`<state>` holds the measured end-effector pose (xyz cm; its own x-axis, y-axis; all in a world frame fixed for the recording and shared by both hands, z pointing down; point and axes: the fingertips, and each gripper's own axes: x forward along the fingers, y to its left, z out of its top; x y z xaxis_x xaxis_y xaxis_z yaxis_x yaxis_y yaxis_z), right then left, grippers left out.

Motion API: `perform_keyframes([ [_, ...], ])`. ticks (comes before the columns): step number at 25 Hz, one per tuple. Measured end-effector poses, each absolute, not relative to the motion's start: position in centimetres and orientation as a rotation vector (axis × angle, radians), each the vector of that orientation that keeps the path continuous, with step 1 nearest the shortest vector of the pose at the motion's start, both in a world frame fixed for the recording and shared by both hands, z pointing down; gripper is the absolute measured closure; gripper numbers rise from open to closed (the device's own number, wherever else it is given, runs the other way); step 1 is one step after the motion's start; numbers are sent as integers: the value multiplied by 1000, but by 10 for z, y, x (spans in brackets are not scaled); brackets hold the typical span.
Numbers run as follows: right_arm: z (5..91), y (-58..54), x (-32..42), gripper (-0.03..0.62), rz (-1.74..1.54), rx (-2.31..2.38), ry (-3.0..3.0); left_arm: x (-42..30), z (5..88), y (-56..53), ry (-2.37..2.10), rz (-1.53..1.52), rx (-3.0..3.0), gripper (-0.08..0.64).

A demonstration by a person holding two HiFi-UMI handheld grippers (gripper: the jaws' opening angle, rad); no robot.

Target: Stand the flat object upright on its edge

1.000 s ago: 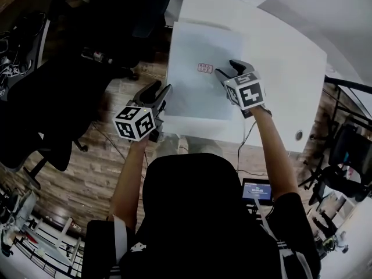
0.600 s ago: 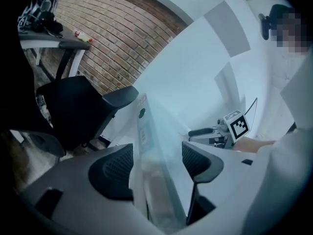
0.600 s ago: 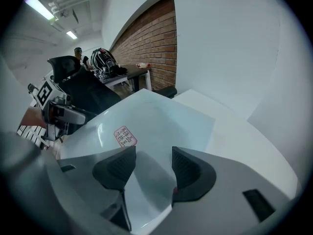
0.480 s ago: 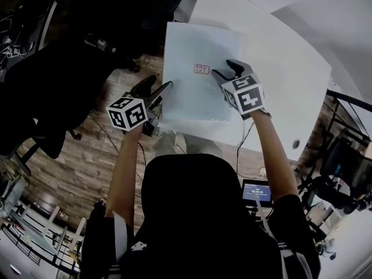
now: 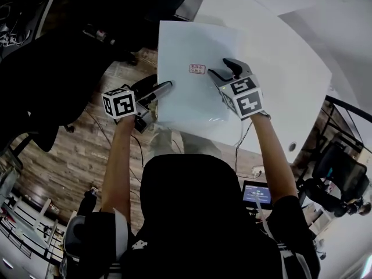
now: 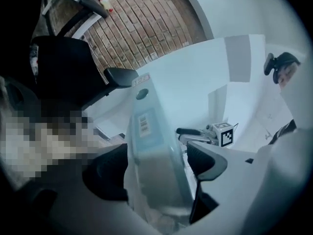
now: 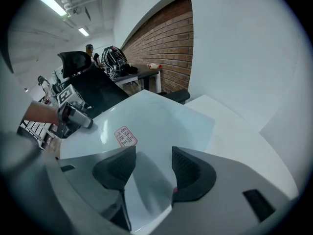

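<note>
Over the left part of the white counter (image 5: 279, 80), a pale blue, see-through flat panel (image 5: 192, 97) is lying broad face up toward the head camera. Its left edge is reaching past the counter's left side, above the wooden floor (image 5: 75, 161). Whether any part of it is resting on the counter cannot be told. A small red-printed label (image 5: 197, 69) is sitting on its face, toward the counter's far side.

At the counter's left side, the left tongs (image 5: 160, 86) are reaching in over the panel's left edge, with their marker cube (image 5: 119, 102) out over the floor. In the left gripper view the panel (image 6: 151, 151) is running edge-on between the two dark pads of the left tongs (image 6: 156, 160). The jaws are opening, and a gap is showing on the right pad's side, so they are not clamping it. A barcode sticker (image 6: 143, 123) is showing on the panel's narrow edge.

Further toward the counter's middle, the right tongs (image 5: 221, 68) are hovering over the panel's right edge. In the right gripper view the right tongs (image 7: 152, 165) are standing moderately apart, with the panel's broad face (image 7: 156, 121) and the red label (image 7: 126, 136) showing beyond them. The pads are not closing on its edge, and whether their tips are touching its face cannot be told.
</note>
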<state>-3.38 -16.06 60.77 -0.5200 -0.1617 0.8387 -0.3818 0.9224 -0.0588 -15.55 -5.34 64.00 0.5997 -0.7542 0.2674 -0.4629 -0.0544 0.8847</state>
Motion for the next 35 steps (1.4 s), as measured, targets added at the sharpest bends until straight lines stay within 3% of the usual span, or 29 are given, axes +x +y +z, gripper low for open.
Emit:
perform_keyframes([
  [14, 607, -139, -55, 336, 266, 355, -2163, -139, 640, -47, -801, -475, 1705, 189],
  [35, 601, -138, -58, 337, 340, 365, -2155, -138, 625, -46, -829, -377, 1719, 204],
])
